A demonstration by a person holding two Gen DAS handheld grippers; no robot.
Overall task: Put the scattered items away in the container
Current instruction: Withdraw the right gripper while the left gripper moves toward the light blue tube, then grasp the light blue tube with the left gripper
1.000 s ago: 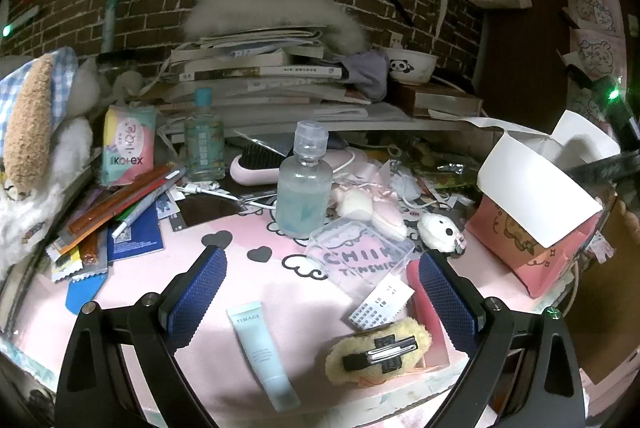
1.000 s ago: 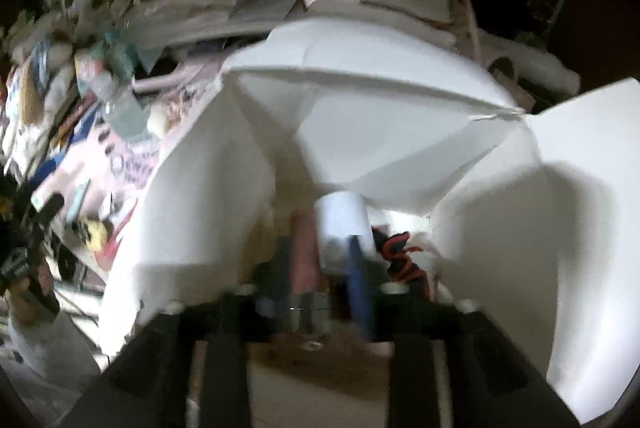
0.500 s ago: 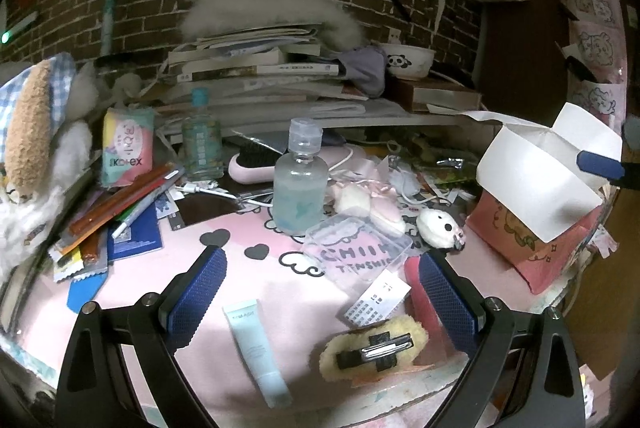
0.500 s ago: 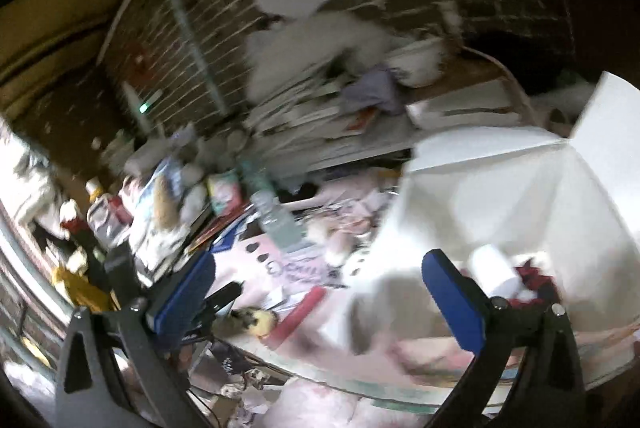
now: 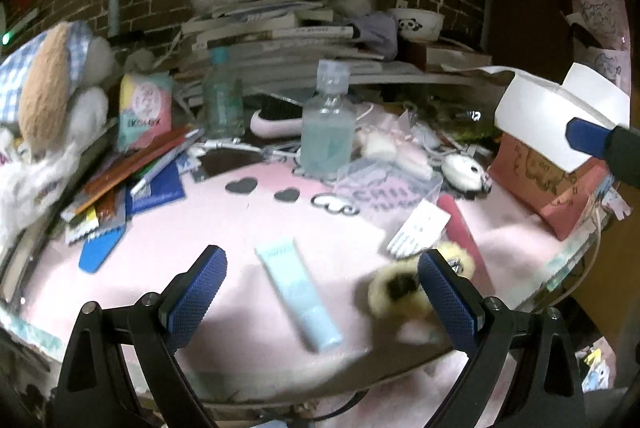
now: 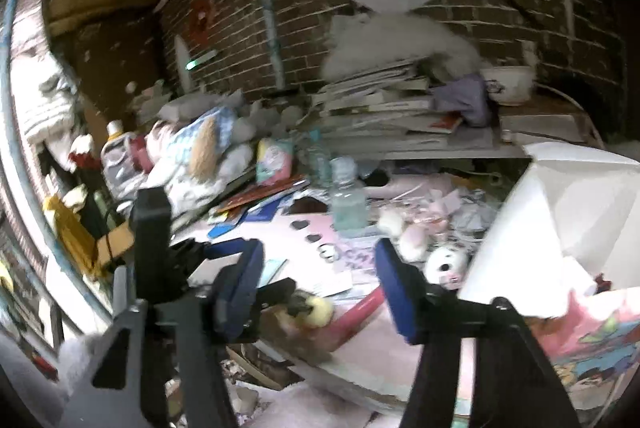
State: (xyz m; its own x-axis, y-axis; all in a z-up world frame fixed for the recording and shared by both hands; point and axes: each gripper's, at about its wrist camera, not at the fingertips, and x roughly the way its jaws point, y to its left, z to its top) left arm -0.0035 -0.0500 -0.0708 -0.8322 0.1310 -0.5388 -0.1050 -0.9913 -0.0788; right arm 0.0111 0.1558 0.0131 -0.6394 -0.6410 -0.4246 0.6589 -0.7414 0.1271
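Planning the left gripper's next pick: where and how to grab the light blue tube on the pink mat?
Grip the light blue tube across its narrow width at mid-body, coming from above. It lies flat on the pink mat, long axis running diagonally, cap end nearest the camera, so turn the left gripper square to that axis. Its jaws stand open and straddle the tube; the fluffy yellow clip sits close by.

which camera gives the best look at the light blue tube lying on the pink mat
The left wrist view: the light blue tube lies whole and unobstructed between the open left gripper fingers. In the right wrist view only a sliver shows.
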